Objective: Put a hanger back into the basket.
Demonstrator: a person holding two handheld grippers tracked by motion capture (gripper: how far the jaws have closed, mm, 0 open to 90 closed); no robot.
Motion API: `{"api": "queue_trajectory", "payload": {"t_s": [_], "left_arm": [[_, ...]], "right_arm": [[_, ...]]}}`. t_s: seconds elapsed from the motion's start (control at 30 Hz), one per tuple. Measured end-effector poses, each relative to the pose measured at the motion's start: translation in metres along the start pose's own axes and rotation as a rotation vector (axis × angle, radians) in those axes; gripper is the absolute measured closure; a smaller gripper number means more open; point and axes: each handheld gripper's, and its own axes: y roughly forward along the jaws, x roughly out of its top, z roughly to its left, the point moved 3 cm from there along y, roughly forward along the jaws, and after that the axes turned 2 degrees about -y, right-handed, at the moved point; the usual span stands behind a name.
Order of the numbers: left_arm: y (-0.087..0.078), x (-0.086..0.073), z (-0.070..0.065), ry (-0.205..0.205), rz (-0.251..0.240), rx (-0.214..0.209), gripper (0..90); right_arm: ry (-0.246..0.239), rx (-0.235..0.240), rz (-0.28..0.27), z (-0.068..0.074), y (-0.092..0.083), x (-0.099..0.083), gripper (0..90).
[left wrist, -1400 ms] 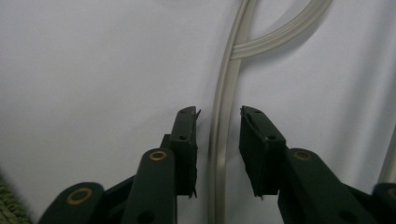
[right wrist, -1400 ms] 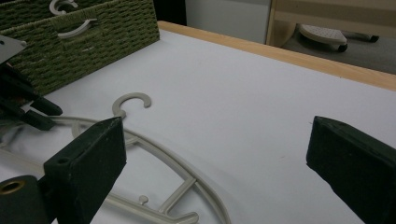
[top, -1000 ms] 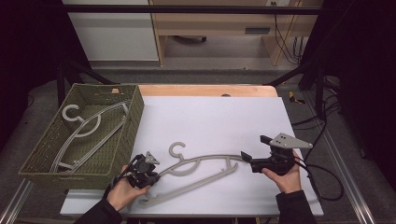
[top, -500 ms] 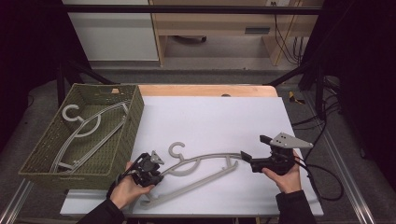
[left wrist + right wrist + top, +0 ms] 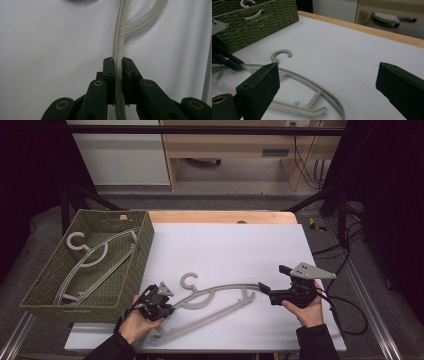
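Note:
A pale grey plastic hanger (image 5: pixel 226 288) lies flat on the white table (image 5: pixel 230 245), its hook (image 5: pixel 189 280) pointing away from me. My left gripper (image 5: pixel 169 309) is at the hanger's left arm. In the left gripper view its jaws (image 5: pixel 118 72) are shut on that thin arm (image 5: pixel 118 42). My right gripper (image 5: pixel 271 278) hovers at the hanger's right end with its jaws wide apart. In the right gripper view the gripper (image 5: pixel 329 85) has nothing between its fingers, and the hanger (image 5: pixel 312 82) lies below and ahead.
A green woven basket (image 5: pixel 144 245) stands at the table's left and holds more grey hangers (image 5: pixel 95 255). It also appears at the far left in the right gripper view (image 5: pixel 262 22). A wooden strip (image 5: pixel 225 216) edges the table's far side. Cables (image 5: pixel 350 315) trail from the right gripper.
My left gripper has slid a little to the right along the hanger's left arm. The right gripper and the hanger have stayed put.

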Motion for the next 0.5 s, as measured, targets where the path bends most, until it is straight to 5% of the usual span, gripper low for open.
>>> {"api": "queue_trajectory", "payload": {"t_s": [0.33, 0.5], "left_arm": [[-0.033, 0.004, 0.002, -0.038, -0.163, 0.022, 82.2], [-0.049, 0.006, 0.004, -0.023, -0.187, 0.04, 82.2]], "right_arm": [[-0.003, 0.004, -0.002, 0.0, 0.0, 0.0, 5.9], [-0.004, 0.006, -0.005, -0.001, -0.001, 0.0, 5.9]]}}
